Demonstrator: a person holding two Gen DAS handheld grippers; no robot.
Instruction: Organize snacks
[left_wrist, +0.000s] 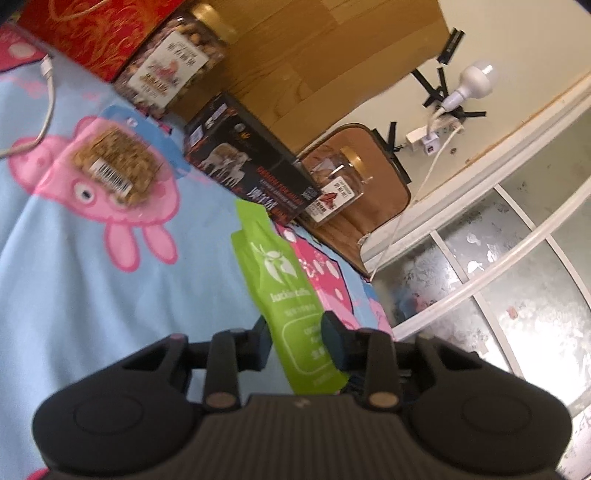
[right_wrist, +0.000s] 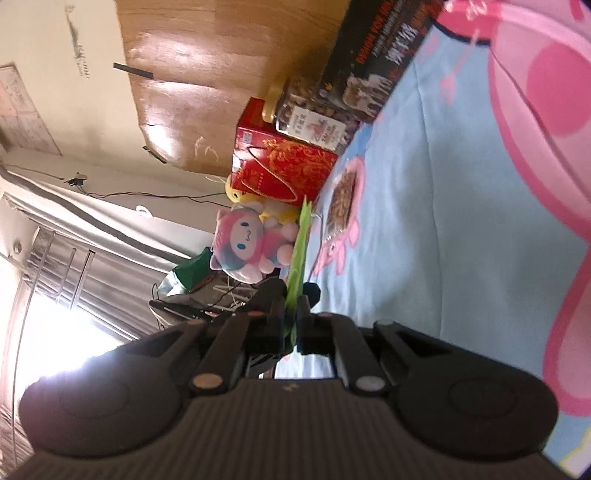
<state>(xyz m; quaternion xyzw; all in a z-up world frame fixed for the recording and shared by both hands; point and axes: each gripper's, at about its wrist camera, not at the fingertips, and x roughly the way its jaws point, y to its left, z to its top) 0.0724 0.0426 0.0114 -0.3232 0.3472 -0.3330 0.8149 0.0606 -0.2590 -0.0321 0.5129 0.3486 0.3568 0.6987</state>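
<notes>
- The green pouch (left_wrist: 286, 295) is flat and glossy, printed with a white leaf-like logo, white lettering and a rounded white frame lower down.
- In the left wrist view the pouch stands between the fingers of the left gripper (left_wrist: 297, 341), its broad face to the camera and its top corner reaching out past the fingertips; the fingers sit against its two edges, though blur makes it hard to say how firmly they press.
- In the right wrist view the same pouch (right_wrist: 298, 258) shows edge-on as a thin green blade, and the right gripper (right_wrist: 293, 304) has its fingers pressed together on it, pinching its lower part.
- Beyond the left fingers, to their left, a clear bag of brown snacks (left_wrist: 118, 162) with a barcode label lies flat on the blue cartoon sheet (left_wrist: 92, 295); the right view shows that bag (right_wrist: 341, 199) just beyond its fingertips.
- Only the left view shows the second jar (left_wrist: 338, 184), a bulb (left_wrist: 474, 79) and a white cable (left_wrist: 46, 107).
- Only the right view shows a pink plush (right_wrist: 247, 242) and a yellow toy (right_wrist: 240, 192) behind it, to the left of the fingers.
- Counted: one pouch, one bag, two gold-lidded jars with the first (left_wrist: 173, 70) further left, one dark box (left_wrist: 251, 162), one red box (left_wrist: 92, 29).
</notes>
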